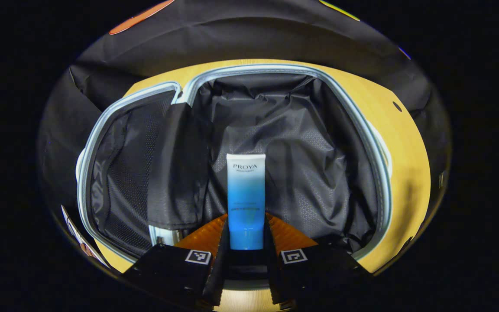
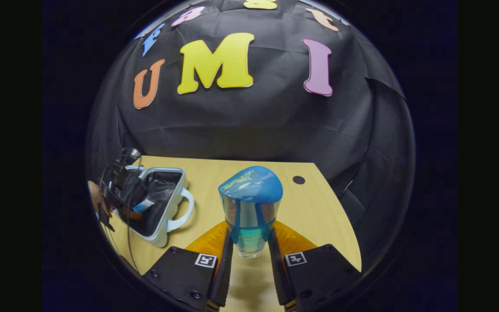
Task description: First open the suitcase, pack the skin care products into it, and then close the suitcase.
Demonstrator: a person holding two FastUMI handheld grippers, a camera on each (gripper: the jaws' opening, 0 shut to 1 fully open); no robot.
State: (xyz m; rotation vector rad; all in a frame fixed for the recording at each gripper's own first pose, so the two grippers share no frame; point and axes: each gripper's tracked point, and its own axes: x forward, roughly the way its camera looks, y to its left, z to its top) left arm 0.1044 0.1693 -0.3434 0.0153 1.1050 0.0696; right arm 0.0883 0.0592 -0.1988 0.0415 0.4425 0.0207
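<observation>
Holding the blue tube (image 1: 246, 203) clamped in the left tongs (image 1: 246, 242) over the open suitcase (image 1: 375, 156), right tongs (image 2: 249, 260) gripping the blue-capped bottle (image 2: 250, 208) beside it above the tabletop (image 2: 319, 216); best lowering flat onto the lining before letting go.

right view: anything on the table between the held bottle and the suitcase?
Nothing: in the right gripper view, only bare wooden table lies between the blue-capped bottle and the open suitcase.
</observation>
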